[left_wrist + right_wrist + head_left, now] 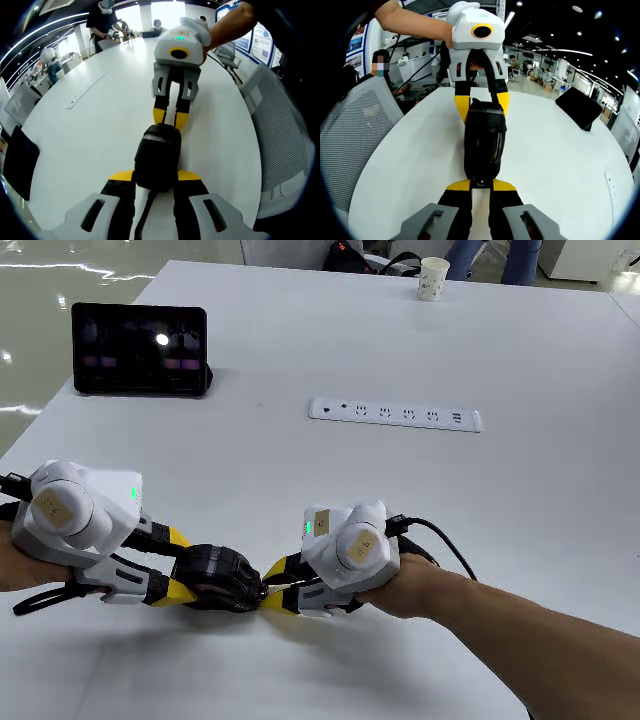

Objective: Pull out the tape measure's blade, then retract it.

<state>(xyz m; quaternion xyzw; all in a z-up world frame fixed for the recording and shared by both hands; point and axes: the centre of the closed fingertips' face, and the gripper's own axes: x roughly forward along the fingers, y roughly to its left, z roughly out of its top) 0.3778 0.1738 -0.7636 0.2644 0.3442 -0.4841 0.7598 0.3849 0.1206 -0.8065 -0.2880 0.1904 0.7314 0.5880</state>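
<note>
Clamping the tape measure [157,155] in your left gripper [154,176], right gripper [480,187] pinching its blade tab [480,181], you needed 1 straight, steady pull.

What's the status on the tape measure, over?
Left gripper shut on tape measure. Right gripper pinching blade tip, blade not yet out. Power strip well off.

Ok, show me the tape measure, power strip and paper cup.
tape measure [218,575], head view, top of its black case.
power strip [395,413], head view, middle of its white face.
paper cup [433,280], head view, its side wall.
</note>
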